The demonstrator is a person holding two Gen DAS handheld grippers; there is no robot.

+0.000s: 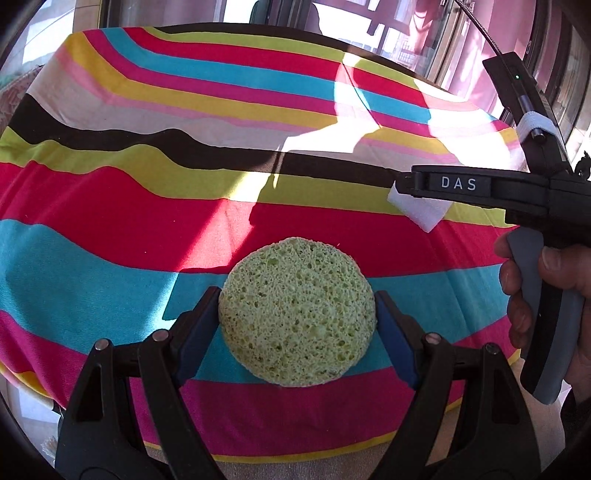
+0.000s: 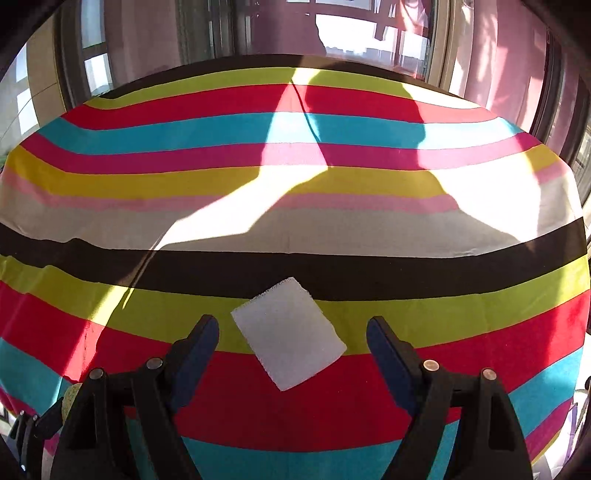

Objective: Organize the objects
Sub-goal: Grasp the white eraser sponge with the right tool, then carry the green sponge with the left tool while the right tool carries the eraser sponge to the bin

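Green sponge (image 1: 297, 314) pinched by left hand-held gripper (image 1: 297, 314); right hand-held gripper (image 2: 293, 332) wide, empty.

We see a counter (image 2: 369, 236) draped in a boldly striped cloth (image 1: 110, 206), sunlight cutting bright patches across it. Toward twelve o'clock stand tall windows (image 2: 354, 33) with dark frames; pinkish walls (image 2: 491, 59) flank them at one o'clock.
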